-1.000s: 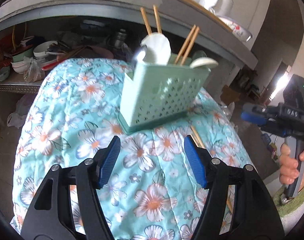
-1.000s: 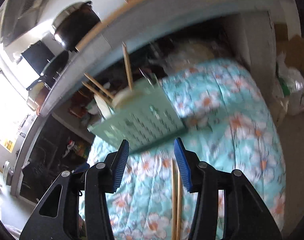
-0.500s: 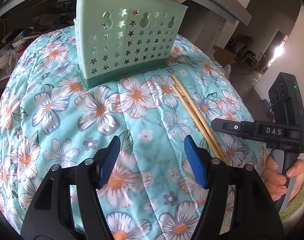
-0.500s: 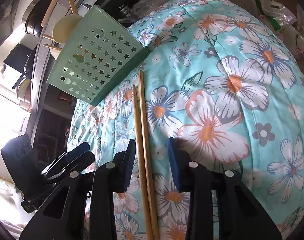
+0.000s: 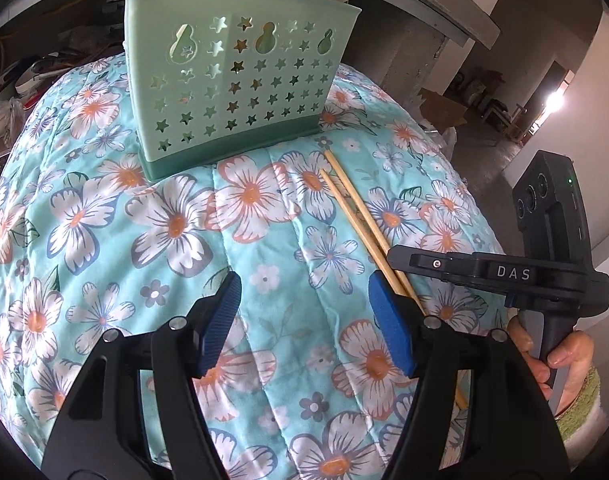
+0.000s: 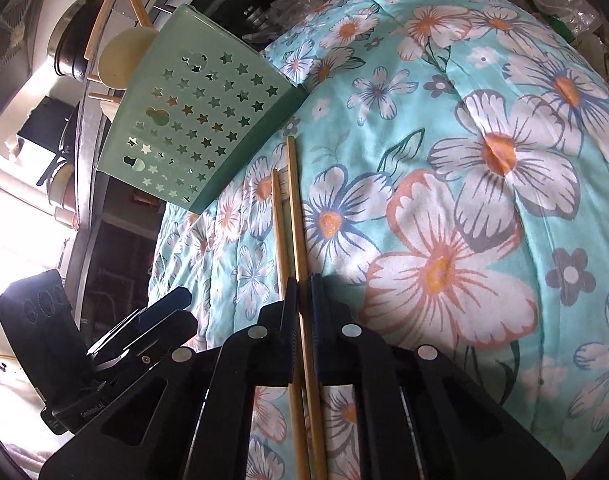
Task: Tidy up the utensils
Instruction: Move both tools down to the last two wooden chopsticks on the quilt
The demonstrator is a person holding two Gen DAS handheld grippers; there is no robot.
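Chopsticks (image 6: 294, 216) lie on the floral quilt (image 6: 484, 160) near its right edge, just before the green caddy (image 5: 228, 80); my right gripper (image 6: 303, 300) has just closed its jaws, pinching them, while my left gripper (image 5: 304, 320) jaws stand spread, empty.

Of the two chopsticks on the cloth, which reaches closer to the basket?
The right chopstick in the right wrist view; its tip pokes past the left chopstick.

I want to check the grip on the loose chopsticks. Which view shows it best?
The right wrist view: the right gripper has just closed on the chopsticks. The left wrist view shows them running under that gripper, contact hidden.
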